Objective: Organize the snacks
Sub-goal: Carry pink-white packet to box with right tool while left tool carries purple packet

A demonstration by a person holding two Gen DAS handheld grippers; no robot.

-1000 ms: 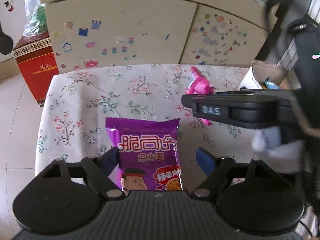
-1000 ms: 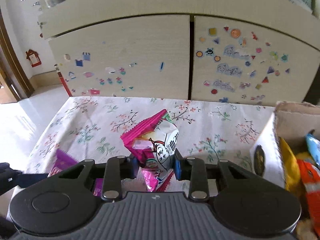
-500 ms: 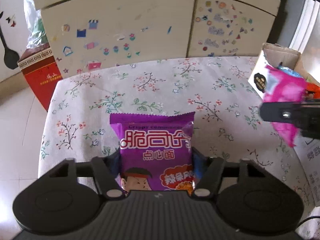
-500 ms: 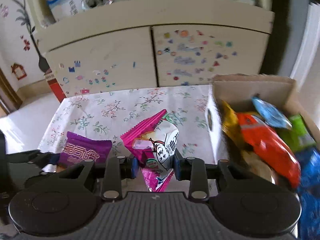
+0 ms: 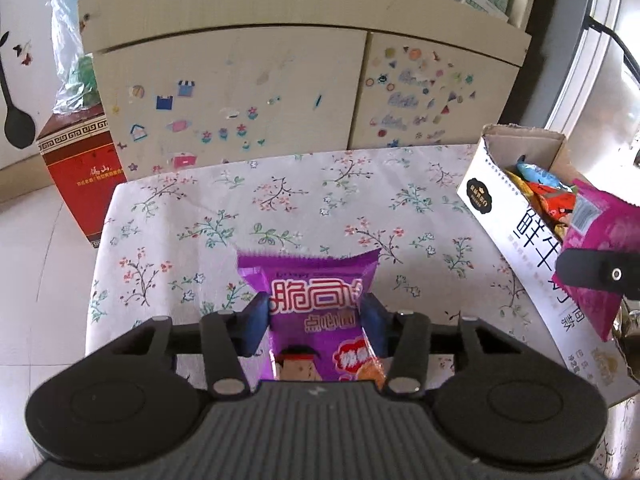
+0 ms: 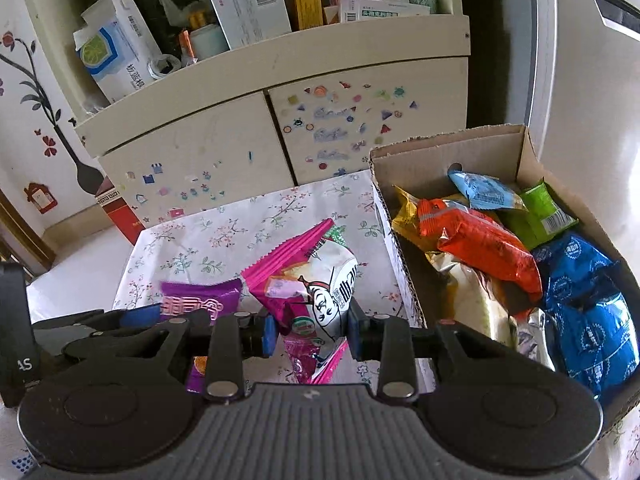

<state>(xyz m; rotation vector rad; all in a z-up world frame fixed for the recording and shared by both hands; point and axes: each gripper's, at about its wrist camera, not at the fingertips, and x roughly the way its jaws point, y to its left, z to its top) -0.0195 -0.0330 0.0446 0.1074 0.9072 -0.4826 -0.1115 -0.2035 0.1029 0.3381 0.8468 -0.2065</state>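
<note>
Left wrist view first: the left gripper [image 5: 316, 316] has its jaws pinched on the purple snack packet [image 5: 312, 312], blue pads squeezing both side edges about halfway down, and the film is buckling inward between them. The packet sits over the near side of the floral table [image 5: 280, 208], well to the left of the cardboard box [image 5: 504, 208]. My guess is it's a light, puffy foil pillow: soft, crinkly, a bit slippery, with crunchy contents that won't like being crushed. The side edges or the crimped top seal look like the safest places to take hold. At the right edge of this view the pink snack packet [image 5: 600, 240] hangs in front of the box's near wall.

Right wrist view: the right gripper [image 6: 308, 330] has its jaws clamped across the lower part of that pink snack packet [image 6: 316, 280], which stands up tilted, its crimped end pointing up and left. It's just left of the cardboard box [image 6: 400, 240], not over the opening yet. Same deal I'd say: weighs next to nothing, floppy, slick film, so it could swing or slip. The box already holds an orange packet [image 6: 480, 248], a blue packet [image 6: 584, 300] and others.
</note>
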